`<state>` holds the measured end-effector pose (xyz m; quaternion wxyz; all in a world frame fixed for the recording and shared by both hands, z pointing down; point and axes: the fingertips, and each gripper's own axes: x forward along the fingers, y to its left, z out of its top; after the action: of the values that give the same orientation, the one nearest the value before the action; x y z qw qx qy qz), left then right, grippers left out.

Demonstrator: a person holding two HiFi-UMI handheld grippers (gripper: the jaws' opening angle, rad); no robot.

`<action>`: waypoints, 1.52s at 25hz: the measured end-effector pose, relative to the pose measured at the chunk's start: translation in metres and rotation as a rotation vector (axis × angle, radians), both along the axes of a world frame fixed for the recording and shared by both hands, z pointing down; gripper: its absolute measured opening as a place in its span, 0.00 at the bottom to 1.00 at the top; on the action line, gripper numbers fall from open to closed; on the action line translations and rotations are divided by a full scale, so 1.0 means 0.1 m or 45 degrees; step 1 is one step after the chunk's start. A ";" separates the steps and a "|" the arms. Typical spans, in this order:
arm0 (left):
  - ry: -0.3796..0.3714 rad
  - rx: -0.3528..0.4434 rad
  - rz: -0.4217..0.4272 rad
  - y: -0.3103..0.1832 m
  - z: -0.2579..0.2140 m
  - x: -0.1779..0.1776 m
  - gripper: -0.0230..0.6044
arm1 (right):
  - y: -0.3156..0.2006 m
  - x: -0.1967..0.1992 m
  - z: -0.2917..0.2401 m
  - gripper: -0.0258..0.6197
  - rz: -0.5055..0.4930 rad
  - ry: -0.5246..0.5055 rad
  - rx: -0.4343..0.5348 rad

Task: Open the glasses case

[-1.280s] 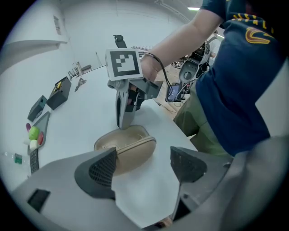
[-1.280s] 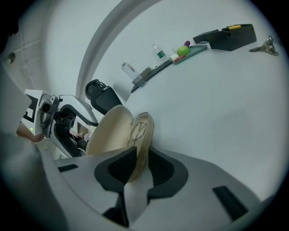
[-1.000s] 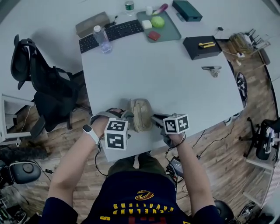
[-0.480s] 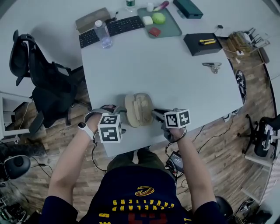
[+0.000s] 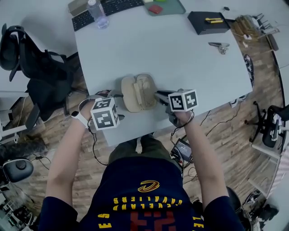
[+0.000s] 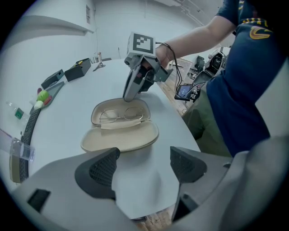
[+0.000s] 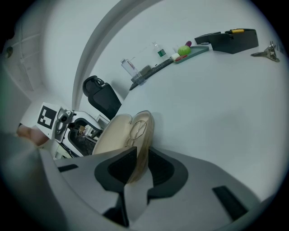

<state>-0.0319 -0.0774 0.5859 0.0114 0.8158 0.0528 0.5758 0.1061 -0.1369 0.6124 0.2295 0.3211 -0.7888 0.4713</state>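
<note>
The beige glasses case lies open on the white table near its front edge, lid folded flat to the left. In the left gripper view the case shows wire-rimmed glasses in its far half. My right gripper is shut on the rim of the case's base half; its tip shows at the far rim. My left gripper is open just short of the case, with nothing between its pads; its marker cube sits left of the case.
At the table's far side are a keyboard, a water bottle, a black box and a metal tool. A black office chair stands left of the table. The front edge is close to my body.
The case's lid has swung open to the left and now lies flat. My left gripper has drawn back from the case, leftward and down. The right gripper has kept its hold.
</note>
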 end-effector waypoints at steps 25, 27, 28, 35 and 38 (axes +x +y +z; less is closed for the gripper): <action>0.177 -0.138 -0.290 -0.09 0.13 0.01 0.65 | 0.00 0.04 0.01 0.18 0.019 0.001 -0.006; 0.175 -0.131 -0.287 -0.08 0.13 0.01 0.65 | 0.01 0.02 0.02 0.18 0.015 -0.013 -0.013; 0.172 -0.125 -0.282 -0.08 0.12 0.01 0.65 | 0.01 0.02 0.02 0.18 0.014 -0.015 -0.011; 0.151 -0.094 -0.248 -0.07 0.09 0.00 0.65 | -0.01 -0.02 -0.02 0.18 0.015 -0.021 0.018; 0.151 -0.089 -0.247 -0.06 0.08 -0.01 0.65 | -0.03 -0.05 -0.05 0.22 -0.001 -0.005 0.047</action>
<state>-0.0326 -0.0830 0.5935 0.0923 0.8488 -0.0057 0.5206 0.1012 -0.1401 0.6078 0.2222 0.3242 -0.7978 0.4572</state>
